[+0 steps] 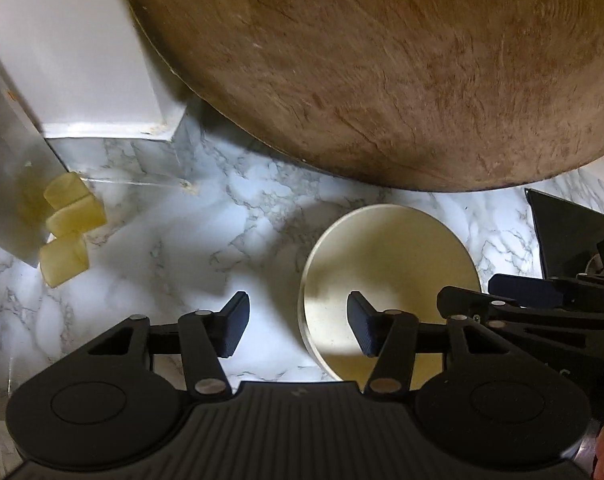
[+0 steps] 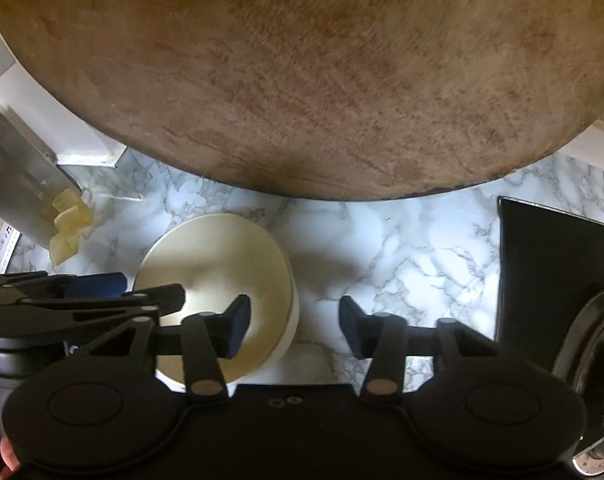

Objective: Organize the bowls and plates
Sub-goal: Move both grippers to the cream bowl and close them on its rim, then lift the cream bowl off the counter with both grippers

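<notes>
A cream bowl (image 1: 389, 276) stands on the marble counter (image 1: 182, 248). My left gripper (image 1: 298, 326) is open over the bowl's left rim, one finger inside the bowl and one outside. The same bowl (image 2: 218, 280) shows in the right wrist view. My right gripper (image 2: 294, 328) is open over its right rim, its left finger above the bowl's inside and its right finger over the counter. Each gripper shows at the edge of the other's view. No plates are in view.
A large round wooden board (image 1: 381, 64) leans behind the bowl. A white box (image 1: 74, 60) and yellowish blocks (image 1: 68, 224) sit at the left. A black object (image 2: 549, 280) stands at the right on the marble counter (image 2: 413, 256).
</notes>
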Available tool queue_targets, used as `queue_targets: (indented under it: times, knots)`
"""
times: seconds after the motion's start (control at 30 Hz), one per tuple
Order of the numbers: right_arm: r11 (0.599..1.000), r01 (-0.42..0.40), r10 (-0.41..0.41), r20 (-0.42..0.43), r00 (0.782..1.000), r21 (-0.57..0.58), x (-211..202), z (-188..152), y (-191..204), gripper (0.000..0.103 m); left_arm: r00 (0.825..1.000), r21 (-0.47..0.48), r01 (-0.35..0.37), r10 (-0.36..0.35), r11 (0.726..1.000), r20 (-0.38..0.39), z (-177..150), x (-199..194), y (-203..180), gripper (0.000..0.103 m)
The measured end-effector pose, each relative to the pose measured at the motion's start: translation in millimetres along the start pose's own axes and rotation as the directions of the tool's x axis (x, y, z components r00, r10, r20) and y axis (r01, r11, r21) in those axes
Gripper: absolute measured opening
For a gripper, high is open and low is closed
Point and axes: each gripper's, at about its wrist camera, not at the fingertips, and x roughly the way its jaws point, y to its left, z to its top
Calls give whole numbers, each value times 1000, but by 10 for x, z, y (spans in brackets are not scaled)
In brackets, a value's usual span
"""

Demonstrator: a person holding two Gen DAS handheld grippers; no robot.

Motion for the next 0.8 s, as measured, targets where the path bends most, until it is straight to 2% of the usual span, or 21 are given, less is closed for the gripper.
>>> queue_targets:
  times: [0.07, 0.17, 0.2, 0.4, 0.53, 0.8]
  knots:
    - [1000, -4, 4, -7, 1000, -6, 25, -5, 9, 39, 1000, -7, 1, -1, 1000, -12, 0, 38, 0, 53]
    - [1000, -4, 4, -14, 1000, -2, 49, -7, 10, 37, 1000, -16, 9, -10, 1000, -22, 1, 77, -5, 39]
    - [1000, -2, 2, -16, 1000, -1, 56, -8, 8, 34, 1000, -14, 12, -13, 1000, -26, 2, 87, -9, 33]
    - [1000, 3, -3, -4, 1000, 0, 51, 1, 22, 15, 999, -13, 25, -25, 1000, -29, 10, 95, -19, 14]
    - [1000, 2, -2, -1, 1000, -15, 38, -3, 50, 9, 1000, -8, 13, -14, 1000, -25, 13, 85, -8, 8]
    - [998, 25, -22, 38, 999, -65, -46, -59, 195, 8, 1000, 1, -2, 2, 1000, -25, -43, 5, 49, 6]
